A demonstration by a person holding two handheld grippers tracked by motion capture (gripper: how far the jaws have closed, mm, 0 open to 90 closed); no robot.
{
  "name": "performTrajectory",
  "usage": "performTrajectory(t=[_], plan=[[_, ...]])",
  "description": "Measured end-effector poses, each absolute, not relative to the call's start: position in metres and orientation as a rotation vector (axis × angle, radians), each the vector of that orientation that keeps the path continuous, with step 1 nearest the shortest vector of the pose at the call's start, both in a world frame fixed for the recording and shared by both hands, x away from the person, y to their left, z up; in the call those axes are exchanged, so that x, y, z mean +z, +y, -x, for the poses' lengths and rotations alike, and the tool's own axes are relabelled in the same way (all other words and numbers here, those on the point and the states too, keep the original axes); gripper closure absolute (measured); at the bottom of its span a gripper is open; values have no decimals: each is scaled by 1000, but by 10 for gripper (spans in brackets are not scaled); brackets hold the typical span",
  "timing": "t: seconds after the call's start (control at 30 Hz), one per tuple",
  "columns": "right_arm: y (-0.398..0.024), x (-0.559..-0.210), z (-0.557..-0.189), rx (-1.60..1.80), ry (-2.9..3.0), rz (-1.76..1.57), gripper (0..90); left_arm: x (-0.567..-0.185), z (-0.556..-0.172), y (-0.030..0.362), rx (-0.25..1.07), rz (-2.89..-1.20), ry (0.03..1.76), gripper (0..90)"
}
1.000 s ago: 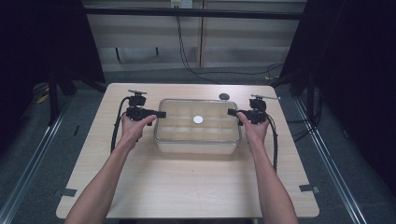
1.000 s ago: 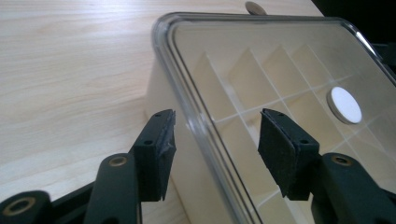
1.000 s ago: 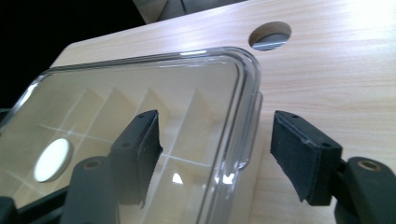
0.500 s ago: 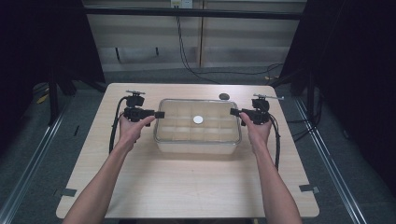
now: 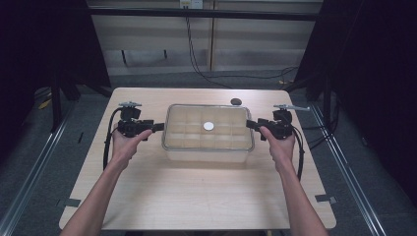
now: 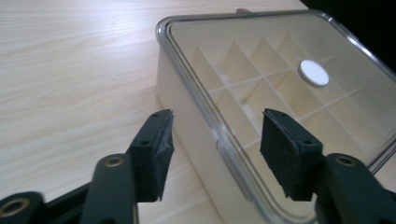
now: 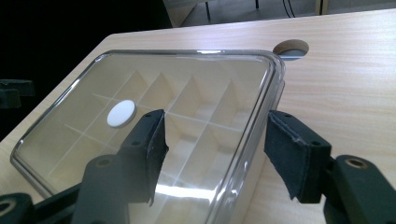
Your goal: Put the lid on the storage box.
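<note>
Left gripper (image 5: 158,127): I hold it released at the box's left end, jaws spread so the lid's rim lies in the gap between them; neither pad touches yet.
Right gripper (image 5: 252,124): I hold it released likewise, mirrored at the right end, jaws straddling the rim there.
Box (image 5: 209,147): a clear, divided container that sits in the middle of the table (image 5: 196,196), long side toward me, so each hand reaches one short end.
Lid (image 6: 280,88): transparent, seated flat on the box; my judgement is that a grip at both ends is meant to lift it evenly.
White disc (image 5: 209,126): it rests at the lid's centre, well apart from both grippers.
Table hole (image 7: 290,48): a round opening just beyond the box's far edge.
</note>
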State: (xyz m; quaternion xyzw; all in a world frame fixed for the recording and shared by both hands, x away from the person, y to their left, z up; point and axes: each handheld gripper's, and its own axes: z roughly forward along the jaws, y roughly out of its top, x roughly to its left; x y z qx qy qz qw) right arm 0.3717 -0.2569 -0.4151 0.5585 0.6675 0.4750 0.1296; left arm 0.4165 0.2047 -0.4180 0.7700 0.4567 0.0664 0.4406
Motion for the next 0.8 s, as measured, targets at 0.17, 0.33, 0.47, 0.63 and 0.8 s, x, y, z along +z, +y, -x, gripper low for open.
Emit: performTrajectory(t=[0.17,0.33,0.47,0.63,0.8], plan=[[-260,-418,-359,1391,1942,-1633,386,-418,-405,208,159,-1915,1113,446],[-258,-418,-342,1416,1961,-1601,400,-414,-388,216,180,-1906,1072,445],[-260,-414,-326,1470,1945,-1575,409,-415,-379,222,186,-1894,1071,445],[-261,-417,-306,1479,1954,-1563,416,-417,-363,233,200,-1887,1070,404],[-262,-419,-292,1474,1965,-1561,414,-420,-348,240,206,-1914,1061,393]])
